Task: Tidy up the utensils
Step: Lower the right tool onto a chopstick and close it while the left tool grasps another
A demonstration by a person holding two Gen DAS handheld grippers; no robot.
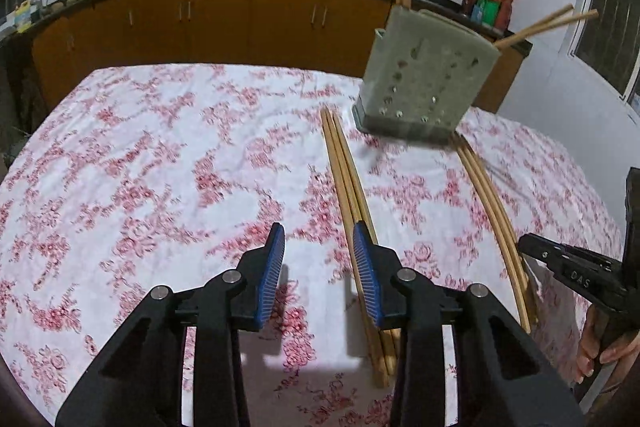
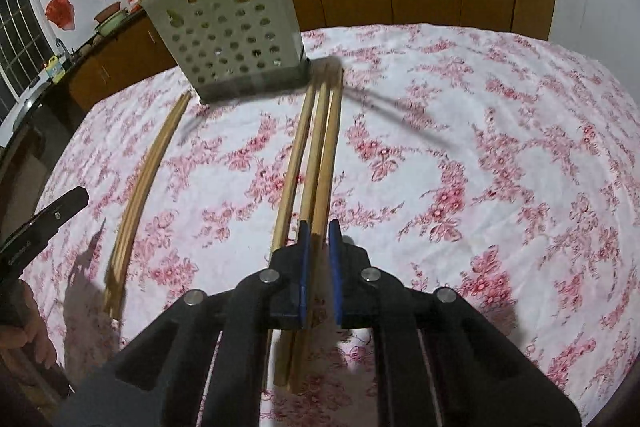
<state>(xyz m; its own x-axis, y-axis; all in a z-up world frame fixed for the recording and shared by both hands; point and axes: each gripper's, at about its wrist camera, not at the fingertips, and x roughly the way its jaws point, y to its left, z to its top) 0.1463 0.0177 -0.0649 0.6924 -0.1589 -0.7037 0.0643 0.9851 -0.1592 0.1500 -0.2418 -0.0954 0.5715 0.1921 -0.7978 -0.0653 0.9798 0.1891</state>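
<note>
A pale perforated utensil holder (image 1: 424, 79) stands on the floral tablecloth (image 1: 160, 155) with several wooden chopsticks sticking out of its top; it also shows in the right wrist view (image 2: 236, 31). Two bundles of wooden chopsticks lie on the cloth. My left gripper (image 1: 319, 267) is open, hovering just left of one bundle (image 1: 348, 179). My right gripper (image 2: 319, 247) has its jaws narrowed around a chopstick of the other bundle (image 2: 316, 147), low over the cloth. The first bundle (image 2: 148, 183) lies to its left. The right gripper's tip (image 1: 560, 259) shows at the left wrist view's right edge.
Orange kitchen cabinets (image 1: 220, 15) with a dark counter carry woks, bowls and bottles behind the table. A window (image 2: 20, 39) is at the left of the right wrist view. The left gripper's tip (image 2: 44, 219) enters the right wrist view from the left.
</note>
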